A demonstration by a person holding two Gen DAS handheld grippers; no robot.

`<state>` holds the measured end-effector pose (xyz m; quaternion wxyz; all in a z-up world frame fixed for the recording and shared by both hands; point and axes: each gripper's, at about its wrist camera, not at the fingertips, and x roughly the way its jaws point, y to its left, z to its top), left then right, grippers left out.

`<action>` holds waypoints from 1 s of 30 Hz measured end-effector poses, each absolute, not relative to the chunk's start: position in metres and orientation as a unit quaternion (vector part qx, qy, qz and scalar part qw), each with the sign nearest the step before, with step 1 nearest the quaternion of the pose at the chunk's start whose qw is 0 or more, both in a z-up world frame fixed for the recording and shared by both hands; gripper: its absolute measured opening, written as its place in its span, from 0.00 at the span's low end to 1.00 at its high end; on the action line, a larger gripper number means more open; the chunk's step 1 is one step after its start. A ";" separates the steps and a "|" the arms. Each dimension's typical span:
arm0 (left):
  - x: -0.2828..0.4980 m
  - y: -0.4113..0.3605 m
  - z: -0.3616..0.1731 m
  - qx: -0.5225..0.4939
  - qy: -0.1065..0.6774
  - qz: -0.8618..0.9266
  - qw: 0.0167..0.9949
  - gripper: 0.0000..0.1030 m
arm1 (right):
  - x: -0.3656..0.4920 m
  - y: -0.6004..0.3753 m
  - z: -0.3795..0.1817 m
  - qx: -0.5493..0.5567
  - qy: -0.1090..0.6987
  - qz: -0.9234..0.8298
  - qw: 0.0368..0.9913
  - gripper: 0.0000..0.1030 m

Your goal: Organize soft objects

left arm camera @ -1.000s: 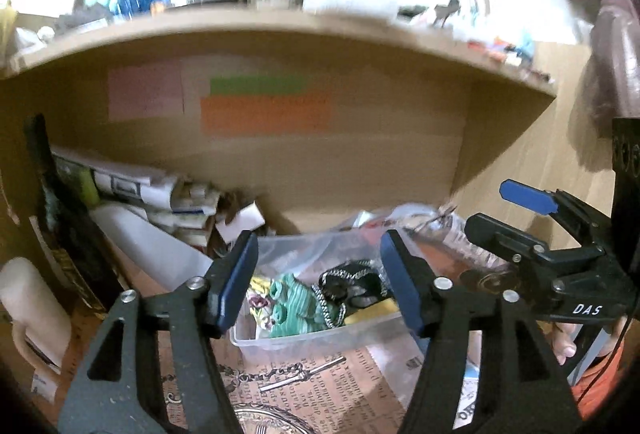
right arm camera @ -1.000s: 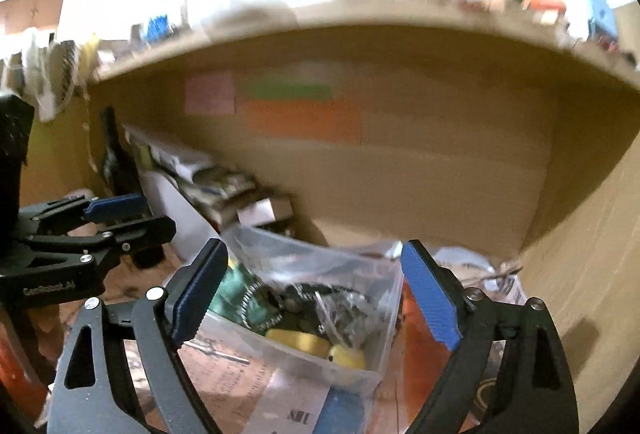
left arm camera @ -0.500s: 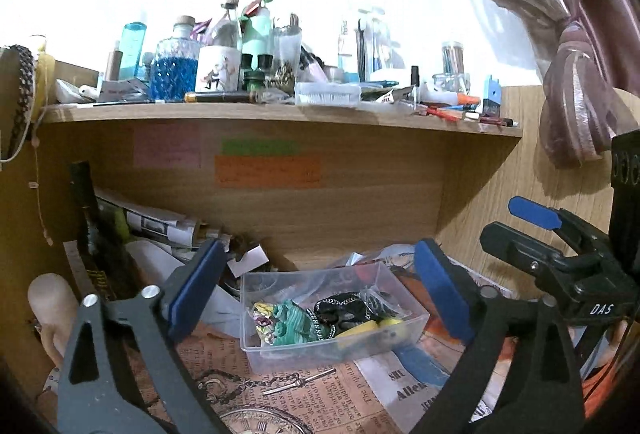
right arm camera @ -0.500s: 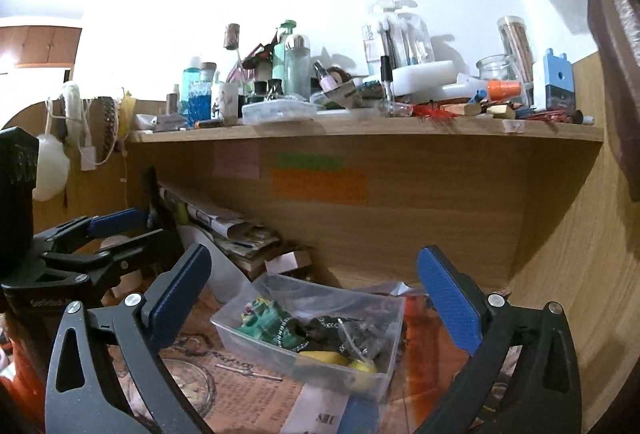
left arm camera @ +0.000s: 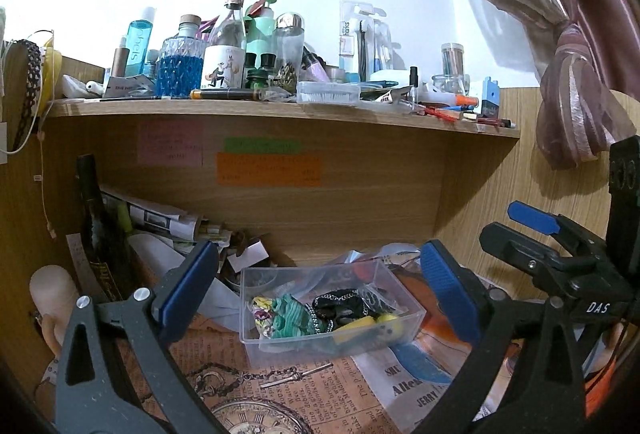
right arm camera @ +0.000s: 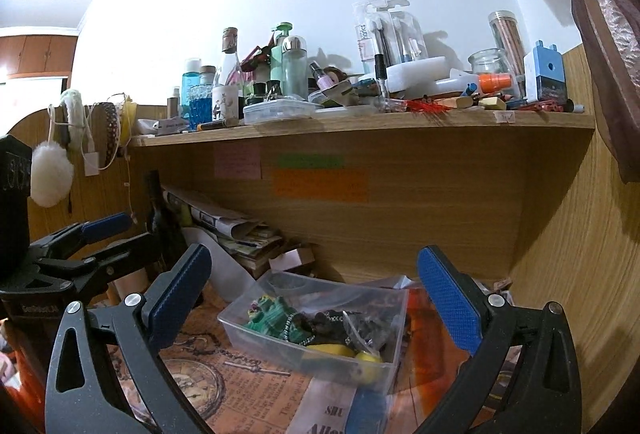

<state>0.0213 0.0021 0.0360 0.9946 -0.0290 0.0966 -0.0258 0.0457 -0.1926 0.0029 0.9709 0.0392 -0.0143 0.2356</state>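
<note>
1. Left gripper [left arm camera: 318, 288], black frame with blue fingertip pads: jaws spread wide, nothing held. It hangs above the desk, and the box shows in the gap between its fingers.
2. Right gripper [right arm camera: 314, 290], same build: jaws released wide, nothing between them. In the left wrist view it shows at 3 o'clock [left arm camera: 532, 234], beside the left one.
3. Wooden desk hutch with upper shelf [left arm camera: 280, 110]: shelf runs from 9 to 3 o'clock and is crowded with bottles, jars and pens. Pink, green and orange sticky notes [left arm camera: 268, 168] are stuck on the back panel beneath it.
4. Vintage newspaper-print desk liner [left arm camera: 280, 394]: covers the desktop at 6 o'clock, with pocket-watch artwork.
5. Stack of folded papers [left arm camera: 160, 218]: at 9 o'clock of the box, leaning against the left wall.
6. Clear rectangular plastic box [left arm camera: 404, 294]: sits on the liner at centre, open-topped and slightly skewed.
7. Green ribbed fabric scrunchie [left arm camera: 290, 316]: inside the box, at its 9 o'clock end, touching a floral one.
8. Black lace-trimmed hair band [left arm camera: 340, 304]: middle of the box.
9. Yellow soft piece [left arm camera: 370, 324]: box's 4 o'clock corner, against the front wall.
</note>
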 end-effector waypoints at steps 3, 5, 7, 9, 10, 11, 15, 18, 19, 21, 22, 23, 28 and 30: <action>0.022 0.003 0.036 -0.028 0.096 -0.026 0.995 0.99 | 0.046 -0.193 0.003 0.040 -0.014 0.236 0.971 1.00; 0.023 0.002 0.035 -0.029 0.098 -0.023 0.995 1.00 | 0.046 -0.194 0.002 0.042 -0.012 0.235 0.971 1.00; 0.024 0.003 0.034 -0.029 0.100 -0.023 0.994 1.00 | 0.047 -0.194 0.001 0.043 -0.011 0.235 0.971 1.00; 0.026 0.003 0.034 -0.030 0.103 -0.023 0.994 1.00 | 0.047 -0.195 0.000 0.044 -0.009 0.236 0.971 1.00; 0.027 0.004 0.033 -0.030 0.104 -0.023 0.994 1.00 | 0.048 -0.195 0.000 0.044 -0.009 0.236 0.971 1.00; 0.028 0.004 0.033 -0.030 0.105 -0.023 0.994 1.00 | 0.048 -0.194 0.000 0.044 -0.008 0.235 0.971 1.00; 0.029 0.003 0.033 -0.027 0.105 -0.020 0.994 1.00 | 0.049 -0.195 0.000 0.045 -0.007 0.236 0.971 1.00; 0.030 0.004 0.032 -0.026 0.105 -0.022 0.994 1.00 | 0.049 -0.195 0.000 0.045 -0.007 0.236 0.971 1.00; 0.030 0.004 0.032 -0.026 0.106 -0.023 0.994 1.00 | 0.049 -0.195 0.000 0.045 -0.007 0.236 0.971 1.00; 0.030 0.004 0.031 -0.026 0.106 -0.023 0.994 1.00 | 0.050 -0.196 0.000 0.045 -0.007 0.236 0.971 1.00; 0.030 0.005 0.031 -0.026 0.105 -0.023 0.994 1.00 | 0.050 -0.196 0.000 0.045 -0.007 0.237 0.970 1.00; 0.031 0.006 0.031 -0.026 0.106 -0.023 0.994 1.00 | 0.050 -0.196 0.000 0.045 -0.006 0.237 0.970 1.00; 0.033 0.008 0.029 -0.029 0.109 -0.025 0.993 1.00 | 0.049 -0.194 -0.001 0.045 -0.006 0.237 0.971 1.00; 0.033 0.009 0.028 -0.030 0.110 -0.028 0.993 1.00 | 0.050 -0.193 -0.002 0.045 -0.005 0.237 0.970 1.00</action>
